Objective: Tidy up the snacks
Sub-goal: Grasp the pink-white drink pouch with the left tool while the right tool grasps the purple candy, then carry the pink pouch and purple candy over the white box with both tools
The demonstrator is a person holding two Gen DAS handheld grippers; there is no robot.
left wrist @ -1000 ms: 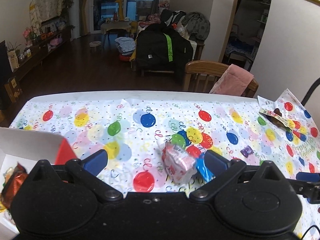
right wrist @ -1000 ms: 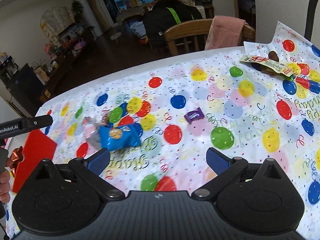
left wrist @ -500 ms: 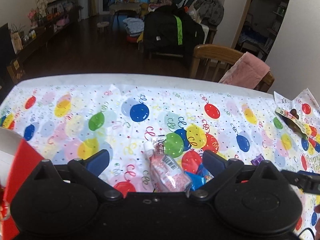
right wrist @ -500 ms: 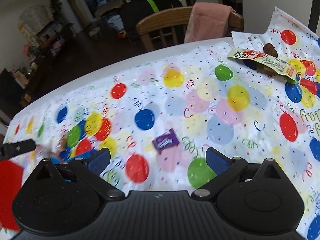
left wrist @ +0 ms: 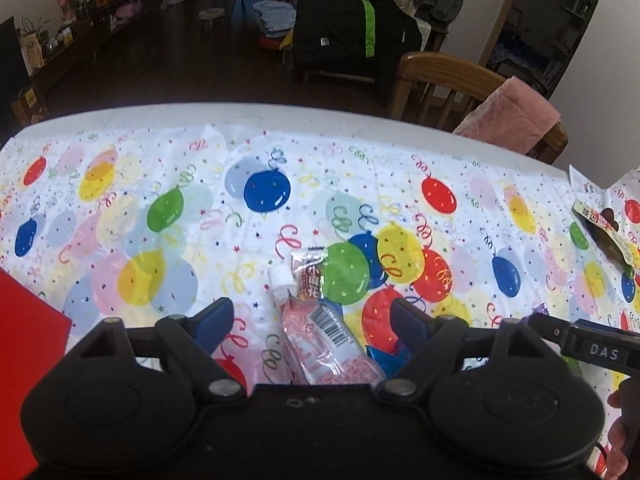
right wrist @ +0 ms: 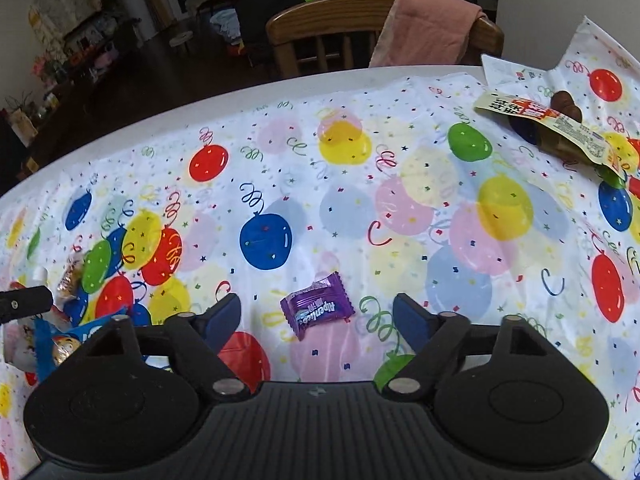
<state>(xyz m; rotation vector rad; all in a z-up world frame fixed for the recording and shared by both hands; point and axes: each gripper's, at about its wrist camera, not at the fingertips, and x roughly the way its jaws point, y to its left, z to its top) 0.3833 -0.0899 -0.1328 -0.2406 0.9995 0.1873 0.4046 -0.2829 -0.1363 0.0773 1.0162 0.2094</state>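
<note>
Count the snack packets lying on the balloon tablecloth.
5: pink spouted pouch, small red-brown sachet, blue packet, purple candy, and yellow-labelled pack at the far right. Others may be hidden.

left gripper [left wrist: 308,316] fingers apart, right gripper [right wrist: 317,314] likewise

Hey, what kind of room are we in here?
Most likely a home dining and living room: a table under a balloon-print party tablecloth, a wooden chair draped with a pink towel, and shelves of household clutter along the far wall.
</note>
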